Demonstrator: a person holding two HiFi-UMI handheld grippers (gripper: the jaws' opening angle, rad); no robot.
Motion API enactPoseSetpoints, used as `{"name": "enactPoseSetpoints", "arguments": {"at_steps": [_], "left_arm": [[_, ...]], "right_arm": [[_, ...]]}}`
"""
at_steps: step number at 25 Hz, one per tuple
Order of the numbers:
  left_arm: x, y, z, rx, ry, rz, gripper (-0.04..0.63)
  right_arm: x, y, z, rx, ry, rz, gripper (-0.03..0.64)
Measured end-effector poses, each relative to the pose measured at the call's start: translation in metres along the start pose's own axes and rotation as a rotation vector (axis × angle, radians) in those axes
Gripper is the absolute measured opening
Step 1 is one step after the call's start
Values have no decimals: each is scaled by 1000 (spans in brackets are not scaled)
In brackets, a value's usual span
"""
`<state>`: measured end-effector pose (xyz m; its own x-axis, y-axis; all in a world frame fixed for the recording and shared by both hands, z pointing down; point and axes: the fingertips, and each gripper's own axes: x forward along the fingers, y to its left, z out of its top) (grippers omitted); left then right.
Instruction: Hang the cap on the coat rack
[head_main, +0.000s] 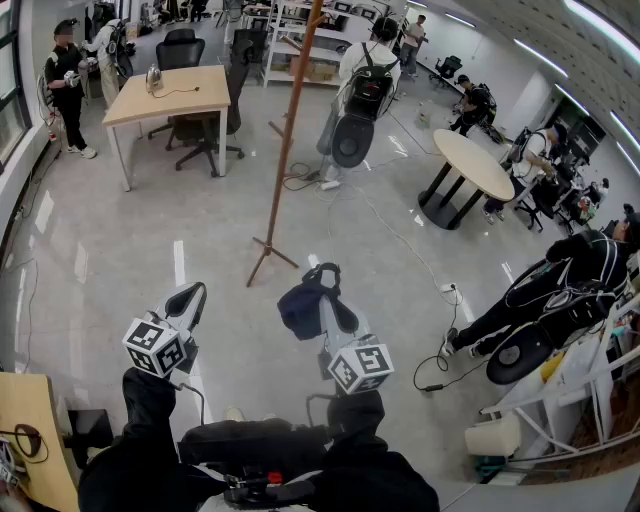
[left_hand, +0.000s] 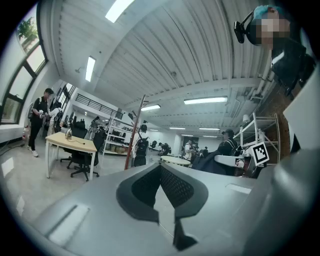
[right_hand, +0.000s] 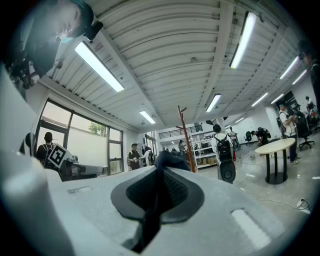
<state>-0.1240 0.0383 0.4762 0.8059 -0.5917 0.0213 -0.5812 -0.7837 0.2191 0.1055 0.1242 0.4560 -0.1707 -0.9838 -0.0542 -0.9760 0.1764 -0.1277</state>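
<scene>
You stand on a wide, glossy office floor (head_main: 110, 250) with the coat rack (head_main: 288, 140) straight ahead and well apart from you, a slim brown pole on splayed feet (head_main: 272, 250). A person with a backpack (head_main: 365, 80) stands just behind it, and a round table (head_main: 472, 165) sits off to the right. Both grippers point level, so this reads as the approach, with the hanging not yet begun. Your right gripper (head_main: 328, 300) is pinched shut on the dark cap (head_main: 300, 308), which bunches over its tips and droops to the left. Your left gripper (head_main: 195, 293) is narrow, with only a slim wedge of floor showing between its pads (left_hand: 142, 187) and nothing held. Walk in squarely, and mind the cable (head_main: 400, 235) trailing across the floor beside the rack's feet. Choose a peg (right_hand: 181, 109) near the top, on your side of the pole, so you need not reach around it. The cap is soft and likely to fold, so lift it above the peg and lower an open part of it over the tip rather than pushing sideways, which could rock such a light stand. Let the right jaws part only once the peg bears the weight. The left gripper could steady the pole if it sways.
</scene>
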Motion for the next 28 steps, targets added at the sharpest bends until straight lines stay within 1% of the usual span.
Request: {"name": "enactPoseSetpoints", "arguments": {"at_steps": [8,12,17,28], "left_arm": [[5,-9,0,2,0,6,3],[9,-19,-1,21,7,15,3],[16,-28,0,32,12,22,3],[26,-46,-9,30,17,37,3]], "right_arm": [[-5,-8,0,2,8,5,9],[-13,-16,2,19,1,4,9],[-15,-23,4,18,3,21,9],[-22,-38,-4,28,14,51,9]]}}
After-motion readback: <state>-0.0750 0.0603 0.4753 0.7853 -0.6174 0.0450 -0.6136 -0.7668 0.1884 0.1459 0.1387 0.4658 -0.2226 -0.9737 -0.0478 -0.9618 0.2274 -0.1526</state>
